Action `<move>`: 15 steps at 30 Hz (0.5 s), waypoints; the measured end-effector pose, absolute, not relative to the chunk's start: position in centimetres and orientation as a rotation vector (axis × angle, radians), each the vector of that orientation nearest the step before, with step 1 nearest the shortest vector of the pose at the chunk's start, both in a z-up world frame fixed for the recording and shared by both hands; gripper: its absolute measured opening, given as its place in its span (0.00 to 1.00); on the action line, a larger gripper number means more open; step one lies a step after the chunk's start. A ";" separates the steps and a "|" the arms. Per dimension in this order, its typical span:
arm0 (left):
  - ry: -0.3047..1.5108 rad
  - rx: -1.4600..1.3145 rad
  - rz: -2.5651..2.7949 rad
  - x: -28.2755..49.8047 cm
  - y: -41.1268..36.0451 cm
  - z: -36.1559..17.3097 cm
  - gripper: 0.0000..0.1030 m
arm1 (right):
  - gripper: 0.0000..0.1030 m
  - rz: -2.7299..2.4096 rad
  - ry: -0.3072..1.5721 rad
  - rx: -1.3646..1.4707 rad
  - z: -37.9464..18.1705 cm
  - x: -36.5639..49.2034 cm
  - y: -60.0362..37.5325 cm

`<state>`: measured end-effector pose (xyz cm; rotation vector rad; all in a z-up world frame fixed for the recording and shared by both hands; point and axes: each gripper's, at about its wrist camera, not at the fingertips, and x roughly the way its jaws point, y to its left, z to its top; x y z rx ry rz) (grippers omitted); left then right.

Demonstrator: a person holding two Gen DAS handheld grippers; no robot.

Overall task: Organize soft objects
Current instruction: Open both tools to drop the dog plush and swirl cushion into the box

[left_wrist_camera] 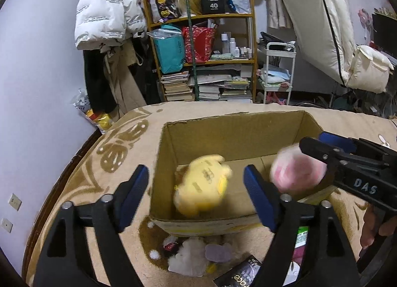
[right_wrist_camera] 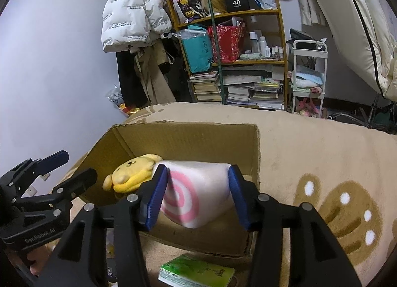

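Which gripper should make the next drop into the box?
Right. The right gripper is shut on the pink-swirl plush over the cardboard box, beside the yellow plush already inside. The left gripper is open and holds nothing.

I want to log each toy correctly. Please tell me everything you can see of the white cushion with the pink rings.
The white cushion is a soft, plush-looking block with pink concentric rings on its near face. The right gripper is shut on its two sides and holds it above the near edge of the cardboard box, beside the yellow plush dog.
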<state>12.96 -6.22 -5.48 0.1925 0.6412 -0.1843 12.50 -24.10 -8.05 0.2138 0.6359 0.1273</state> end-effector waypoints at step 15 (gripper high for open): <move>0.651 0.170 -0.157 10.5 -3.4 -2.8 0.95 | 0.99 0.112 0.565 0.232 -5.1 9.4 -24.7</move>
